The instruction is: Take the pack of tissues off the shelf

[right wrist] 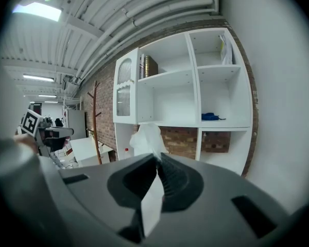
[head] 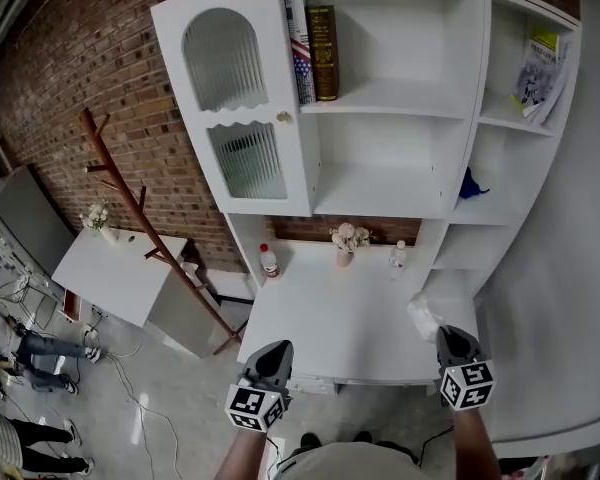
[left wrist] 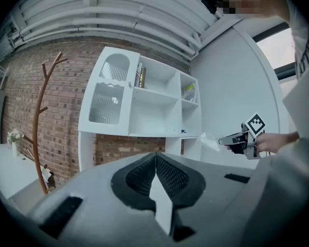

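A white tissue sticks up from my right gripper, which is shut on it above the right side of the white desk. In the right gripper view the tissue stands out past the closed jaws of the right gripper. A blue thing lies on a right-hand shelf of the white shelf unit; I cannot tell what it is. My left gripper hangs at the desk's front left edge, shut and empty. The left gripper view shows the right gripper with the tissue.
Two books stand on the top shelf and a booklet leans at the top right. A flower vase, a red-capped bottle and a small bottle stand at the desk's back. A coat rack and a small table stand to the left.
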